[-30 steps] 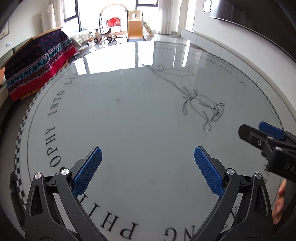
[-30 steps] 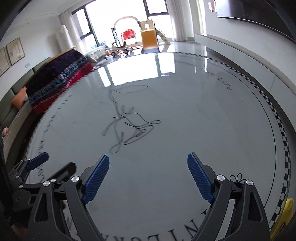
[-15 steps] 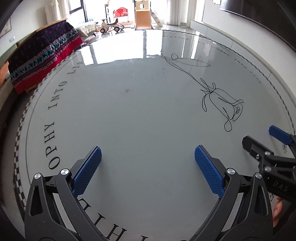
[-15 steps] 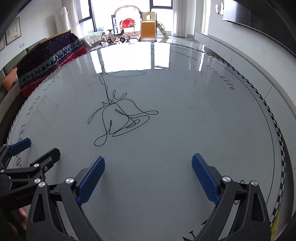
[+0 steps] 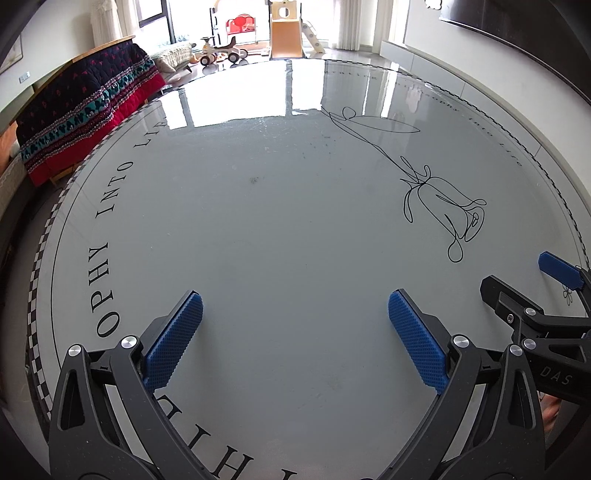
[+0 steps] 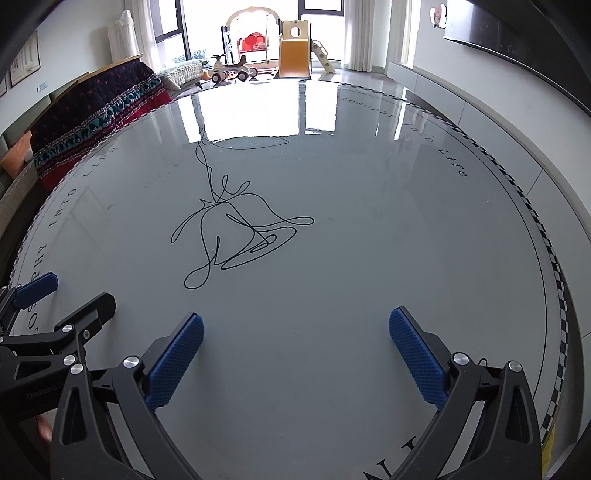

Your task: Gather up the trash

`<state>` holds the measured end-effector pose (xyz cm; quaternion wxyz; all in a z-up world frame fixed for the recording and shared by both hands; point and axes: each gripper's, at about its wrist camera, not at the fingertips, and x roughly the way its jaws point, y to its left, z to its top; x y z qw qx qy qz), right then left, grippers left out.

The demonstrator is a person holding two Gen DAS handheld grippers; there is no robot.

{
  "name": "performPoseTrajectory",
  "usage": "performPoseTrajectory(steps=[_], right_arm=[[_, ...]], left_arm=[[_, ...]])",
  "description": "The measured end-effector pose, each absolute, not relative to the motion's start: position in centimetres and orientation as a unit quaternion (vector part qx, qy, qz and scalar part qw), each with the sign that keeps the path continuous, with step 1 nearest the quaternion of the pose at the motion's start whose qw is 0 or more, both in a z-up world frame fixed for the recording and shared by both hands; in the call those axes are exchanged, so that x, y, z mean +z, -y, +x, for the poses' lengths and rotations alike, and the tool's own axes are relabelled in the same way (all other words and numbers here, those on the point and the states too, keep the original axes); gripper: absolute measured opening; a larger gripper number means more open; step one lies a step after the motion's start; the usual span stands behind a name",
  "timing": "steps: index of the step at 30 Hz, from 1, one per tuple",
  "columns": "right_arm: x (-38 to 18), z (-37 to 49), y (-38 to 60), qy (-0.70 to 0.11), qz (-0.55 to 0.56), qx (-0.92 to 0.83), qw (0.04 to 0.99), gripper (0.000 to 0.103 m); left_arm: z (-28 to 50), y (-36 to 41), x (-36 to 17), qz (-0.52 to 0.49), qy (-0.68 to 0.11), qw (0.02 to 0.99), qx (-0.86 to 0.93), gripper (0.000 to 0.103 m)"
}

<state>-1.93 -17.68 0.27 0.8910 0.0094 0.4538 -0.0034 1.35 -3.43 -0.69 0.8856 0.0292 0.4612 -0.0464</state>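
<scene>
Both views look down on a round glossy grey table [image 5: 258,240] printed with black lettering and a line-drawn flower [image 5: 443,214] [image 6: 236,240]. No loose piece of trash shows on it, only a few small dark specks [image 5: 254,180] near the middle. My left gripper [image 5: 294,299] stands open above the near part of the table with nothing between its blue pads. My right gripper [image 6: 296,317] is open just as wide and also empty. Each gripper shows at the edge of the other's view: the right gripper [image 5: 521,275] and the left gripper [image 6: 75,290].
A sofa with a dark and red patterned blanket [image 5: 85,114] lines the table's left side. Children's toys and a small slide [image 5: 286,33] stand by the far windows. A low white ledge [image 6: 480,107] runs along the right. Something yellow [image 6: 550,439] peeks below the table's near right edge.
The right gripper's jaws have spread wider. Both views have swung a little, so the flower drawing sits differently in each. Neither gripper has taken hold of anything.
</scene>
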Motion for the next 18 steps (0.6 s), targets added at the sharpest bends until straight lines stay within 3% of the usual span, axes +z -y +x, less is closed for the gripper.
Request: performPoseTrajectory(steps=[18], right_arm=[[0.29,-1.9,17.64,-0.454,0.009,-0.003,0.891,0.1]], left_arm=[[1.32,3.45,-0.68,0.029,-0.461,0.886,-0.046,0.097]])
